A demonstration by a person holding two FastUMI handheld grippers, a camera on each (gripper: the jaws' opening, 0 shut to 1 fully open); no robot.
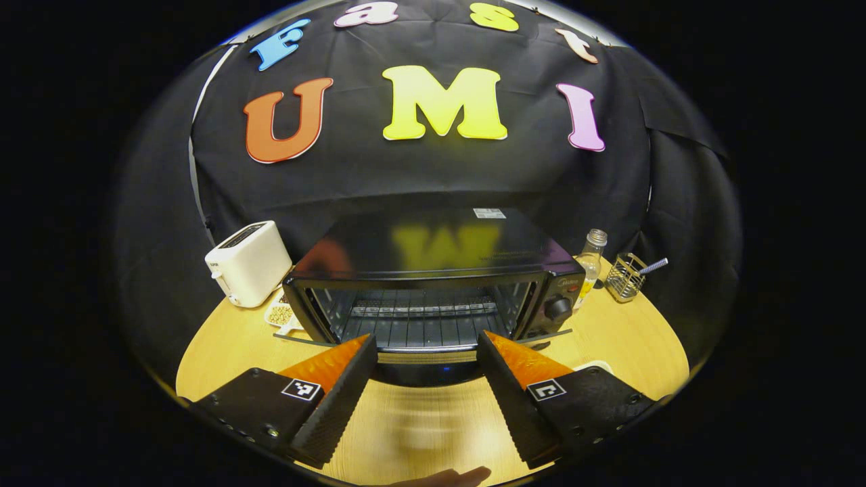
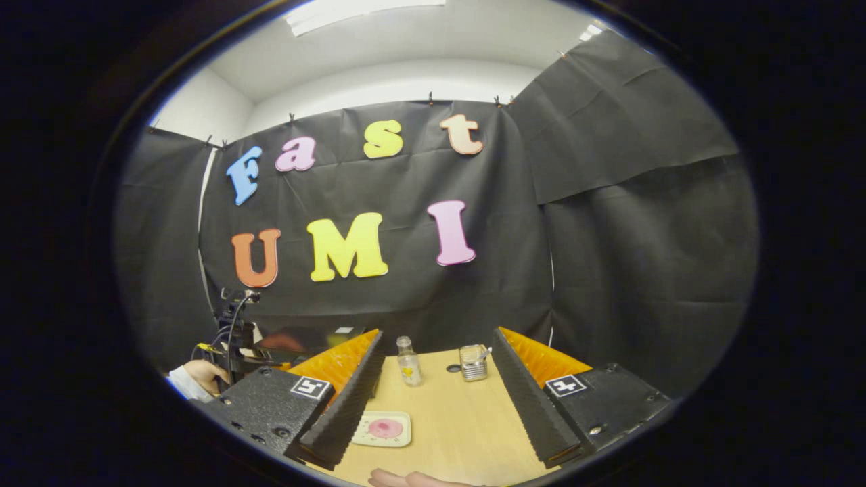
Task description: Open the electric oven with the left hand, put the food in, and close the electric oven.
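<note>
1. Two grippers here, both spread wide with nothing between the fingers. The left gripper [image 1: 426,352] sits low over the wooden desk [image 1: 629,338], aimed right at the electric oven [image 1: 433,284].
2. Oven's in the middle of the desk against the black cloth wall. Its door looks dropped open, since you can see straight onto the wire rack [image 1: 419,314] inside. The knobs are on the oven's right end.
3. Left of the oven: a white toaster [image 1: 249,262], with a small dish of something pale [image 1: 281,314] just beside it.
4. Right of the oven: a clear bottle [image 1: 591,265], then a wire holder [image 1: 625,276] with a utensil sticking out.
5. The right gripper [image 2: 436,392] hangs released over the desk, well back from the oven. The food [image 2: 385,427], a pink round thing, lies on a small pale plate [image 2: 400,439] near the desk's front edge, just by that gripper's left finger.
6. A hand and sleeve [image 2: 193,379] hold the other gripper at far left in the right gripper view.
</note>
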